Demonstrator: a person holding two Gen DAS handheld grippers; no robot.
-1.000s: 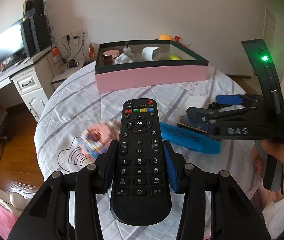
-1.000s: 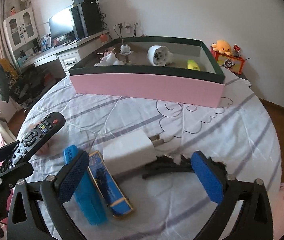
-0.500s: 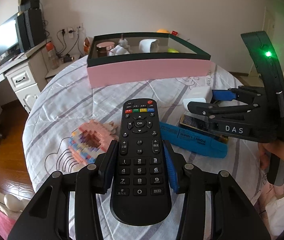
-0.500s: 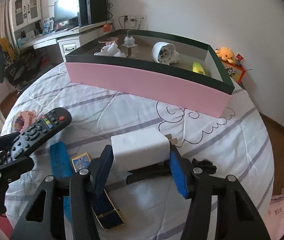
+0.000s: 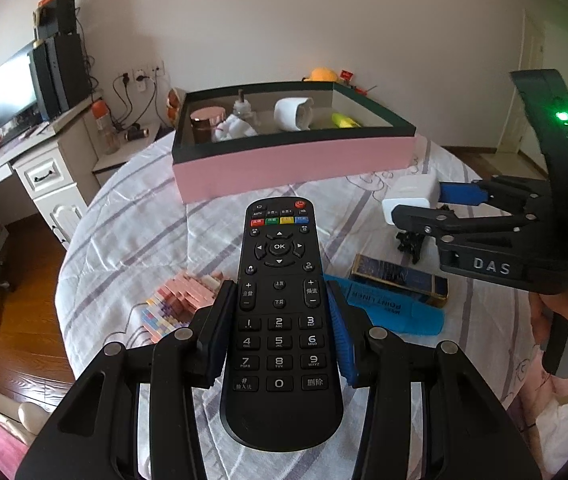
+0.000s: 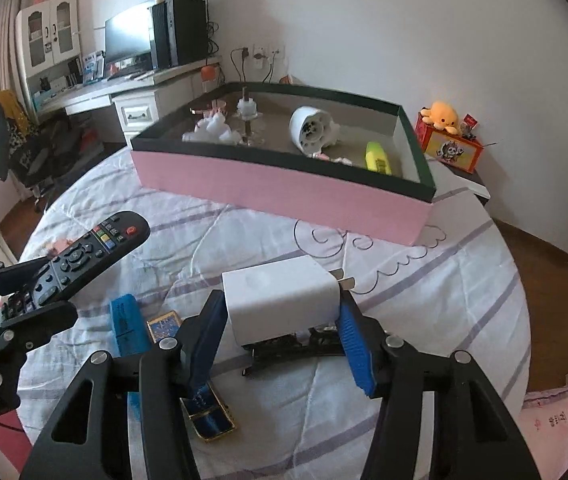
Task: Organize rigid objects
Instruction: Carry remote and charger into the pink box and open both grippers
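Right now you have something in each claw. Your left gripper [image 5: 279, 336] is clamped partway shut on the black remote [image 5: 279, 312], its pads pressing the two long edges near the number keys. Your right gripper [image 6: 279, 332] is likewise closed partway, on the white charger [image 6: 279, 304], gripping its two flat sides.

Both things are off the bedspread [image 6: 464, 300], near the pink box [image 6: 284, 192] but not over it. The box already holds a white cup, a yellow marker and a few other small pieces, so it looks like the collecting place, and my guess is that you are carrying these two there.

The grips make sense for the shapes. The remote is pinched across its narrow width, which the claw can span; it is held behind its middle, so the front end may want to dip. The charger is a blocky thing with parallel faces that suit the pads.

The remote's long axis runs along the line of your left fingers, button side up, with the red power key at the far end aimed at the box. The charger's metal prongs [image 6: 344, 280] stick out at its far right corner, pointing away from you and toward the box's right end.

Left on the bedspread are a blue marker [image 5: 388, 308], a dark blue little box [image 5: 400, 280], a black hair clip [image 6: 296, 350] under the charger, and a pink brick model [image 5: 179, 304].
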